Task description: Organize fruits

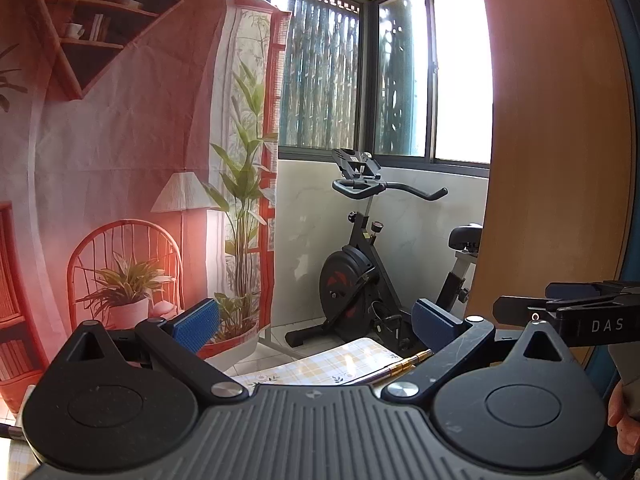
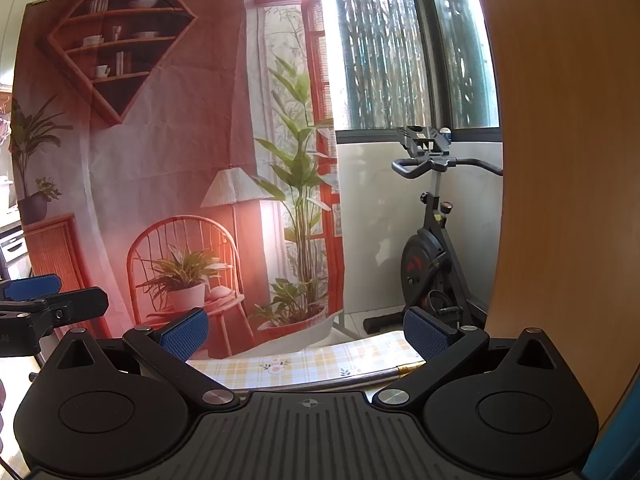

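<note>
presently, no fruit shows in either view, so the place of the task's things cannot be told; both cameras look level across the room, above the surface.

left side: the printed backdrop (image 2: 168,152) hangs behind the far edge of the surface, one in number. the left claw (image 1: 316,326) is held up with its two blue pads well apart and nothing between them. in the right wrist view the same claw shows at the left border, side on.

centre: one surface with a yellow checked cloth (image 2: 304,360) is seen only as a strip between the fingers of each claw. one metal rod (image 2: 360,378) with a gold-coloured end lies along its near right part. no bowl, basket or tray is visible.

right side: the right claw (image 2: 306,336) likewise stands with pads apart and empty. one exercise bike (image 1: 372,264) stands on the floor past the far right corner of the surface, under the window. one curved wooden panel (image 2: 560,160) fills the right border. part of a hand (image 1: 624,420) shows at the lower right edge of the left wrist view.

judgement on handling: fruit is commonly round, smooth-skinned and easily bruised, some pieces soft; take hold across the widest part with light pressure, pads square to the skin. weight cannot be judged here. count of fruit: none visible.
</note>
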Action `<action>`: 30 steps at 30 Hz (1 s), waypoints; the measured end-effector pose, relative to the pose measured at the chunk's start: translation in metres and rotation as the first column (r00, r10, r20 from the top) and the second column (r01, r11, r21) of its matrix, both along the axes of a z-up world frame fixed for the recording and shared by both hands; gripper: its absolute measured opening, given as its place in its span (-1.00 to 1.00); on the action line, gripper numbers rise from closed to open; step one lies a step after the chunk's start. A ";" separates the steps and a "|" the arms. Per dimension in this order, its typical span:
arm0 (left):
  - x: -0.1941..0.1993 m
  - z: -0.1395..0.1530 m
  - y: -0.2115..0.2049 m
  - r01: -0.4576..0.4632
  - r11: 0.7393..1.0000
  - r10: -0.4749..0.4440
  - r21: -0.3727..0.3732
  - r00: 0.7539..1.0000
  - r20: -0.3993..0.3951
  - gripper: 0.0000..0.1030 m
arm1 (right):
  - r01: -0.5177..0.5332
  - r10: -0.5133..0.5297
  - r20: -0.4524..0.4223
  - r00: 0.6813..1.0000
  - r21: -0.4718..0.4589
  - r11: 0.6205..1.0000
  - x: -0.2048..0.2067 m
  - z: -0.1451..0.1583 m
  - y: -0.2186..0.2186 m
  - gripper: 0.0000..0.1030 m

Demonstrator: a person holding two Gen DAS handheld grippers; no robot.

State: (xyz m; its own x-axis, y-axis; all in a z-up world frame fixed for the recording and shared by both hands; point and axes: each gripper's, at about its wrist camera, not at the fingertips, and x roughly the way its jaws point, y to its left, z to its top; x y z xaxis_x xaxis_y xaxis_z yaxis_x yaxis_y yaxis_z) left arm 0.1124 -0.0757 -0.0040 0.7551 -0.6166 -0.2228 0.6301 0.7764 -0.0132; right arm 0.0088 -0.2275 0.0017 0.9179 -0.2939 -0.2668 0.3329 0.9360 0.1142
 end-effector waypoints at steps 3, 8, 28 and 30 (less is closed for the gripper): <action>0.000 0.000 0.000 0.003 1.000 -0.003 0.001 1.000 0.001 1.00 | 0.001 -0.001 -0.001 1.000 0.000 1.000 0.001 0.000 0.000 1.00; -0.002 0.001 -0.001 0.006 1.000 -0.006 0.006 1.000 0.004 1.00 | 0.001 -0.001 0.000 1.000 0.000 1.000 0.002 0.000 -0.001 1.00; -0.001 0.000 -0.002 0.006 1.000 -0.006 0.004 1.000 -0.006 1.00 | 0.003 -0.003 0.000 1.000 0.003 1.000 0.000 0.000 -0.002 1.00; 0.000 0.000 -0.002 0.008 1.000 -0.008 0.003 1.000 -0.007 1.00 | 0.002 -0.002 0.000 1.000 0.003 1.000 0.000 0.000 -0.002 1.00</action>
